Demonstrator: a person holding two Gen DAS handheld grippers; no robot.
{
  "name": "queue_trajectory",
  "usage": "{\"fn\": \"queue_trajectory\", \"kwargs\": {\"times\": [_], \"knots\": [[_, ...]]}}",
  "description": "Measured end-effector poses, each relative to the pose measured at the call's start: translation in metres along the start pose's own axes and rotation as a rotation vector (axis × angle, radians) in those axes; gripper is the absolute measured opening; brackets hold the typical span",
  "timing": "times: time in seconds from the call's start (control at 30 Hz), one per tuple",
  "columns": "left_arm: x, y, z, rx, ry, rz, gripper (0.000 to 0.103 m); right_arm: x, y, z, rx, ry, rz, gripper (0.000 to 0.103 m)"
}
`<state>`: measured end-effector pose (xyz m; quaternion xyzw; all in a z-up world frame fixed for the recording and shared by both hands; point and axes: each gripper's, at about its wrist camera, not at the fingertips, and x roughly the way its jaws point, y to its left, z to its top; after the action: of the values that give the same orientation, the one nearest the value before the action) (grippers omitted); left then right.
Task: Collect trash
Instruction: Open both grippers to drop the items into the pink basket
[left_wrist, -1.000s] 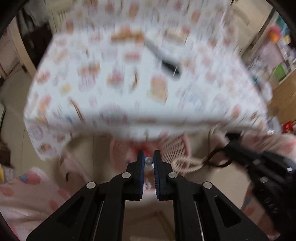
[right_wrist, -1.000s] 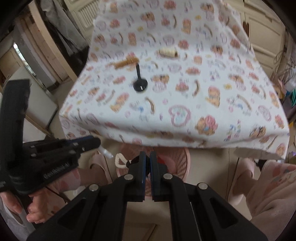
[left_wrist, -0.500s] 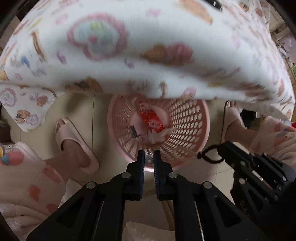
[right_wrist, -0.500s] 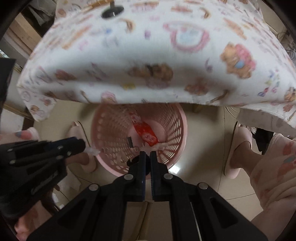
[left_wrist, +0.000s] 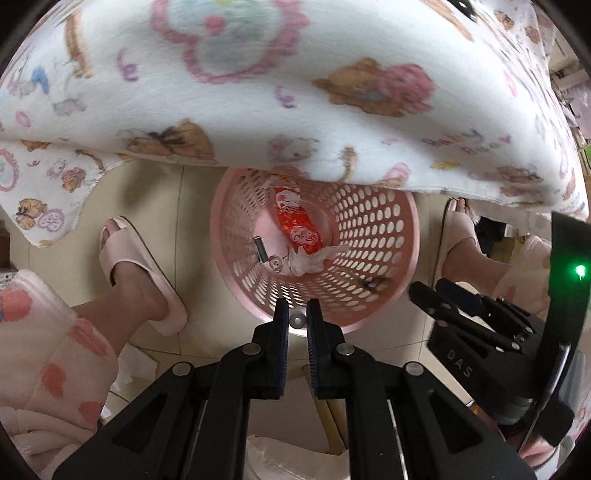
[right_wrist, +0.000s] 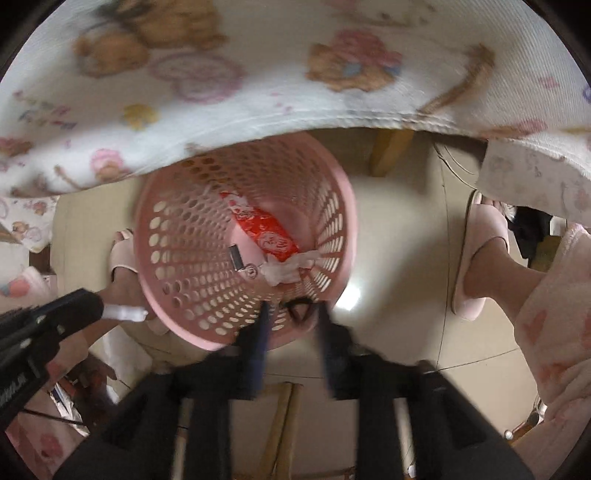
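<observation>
1. Beige floor tiles (left_wrist: 192, 206) lie under us, by our pink slippers (left_wrist: 140, 273).
2. Our left gripper (left_wrist: 297, 318) has its jaws pinching a small white piece (right_wrist: 123, 314).
3. Our right gripper (right_wrist: 291, 325) has its jaws spread.
4. Farther on, the pink basket (left_wrist: 402, 254) holds a red wrapper (left_wrist: 299, 225) and crumpled tissue (left_wrist: 310, 260).
5. Above hangs the printed cloth (left_wrist: 295, 92).

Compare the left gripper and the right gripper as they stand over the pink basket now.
The left gripper is shut on a small pale piece of trash; the right gripper stands open, nothing clamped. A small black loop hangs between its blurred fingers. The left gripper is sharp in its own view; the right one is motion-blurred. Both point down at the near rim of the pink basket.
</observation>
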<state>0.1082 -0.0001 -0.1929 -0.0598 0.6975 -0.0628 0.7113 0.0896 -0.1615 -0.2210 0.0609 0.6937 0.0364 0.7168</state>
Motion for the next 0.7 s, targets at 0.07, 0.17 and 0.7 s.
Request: {"fn": "queue_trajectory", "kwargs": {"times": [0.07,0.17,0.7], "knots": [[0.001,-0.005,-0.001,0.021,0.004,-0.017,0.008,0.0,-0.003,0.001,0.018,-0.001,0.007,0.034],[0.002,-0.017,-0.002,0.06,-0.001,-0.039,0.008,-0.005,-0.005,0.001,0.032,-0.019,0.009,0.034],[0.007,-0.044,-0.002,0.139,-0.065,0.025,0.021,-0.008,-0.017,0.007,0.088,-0.017,0.025,0.037]]}}
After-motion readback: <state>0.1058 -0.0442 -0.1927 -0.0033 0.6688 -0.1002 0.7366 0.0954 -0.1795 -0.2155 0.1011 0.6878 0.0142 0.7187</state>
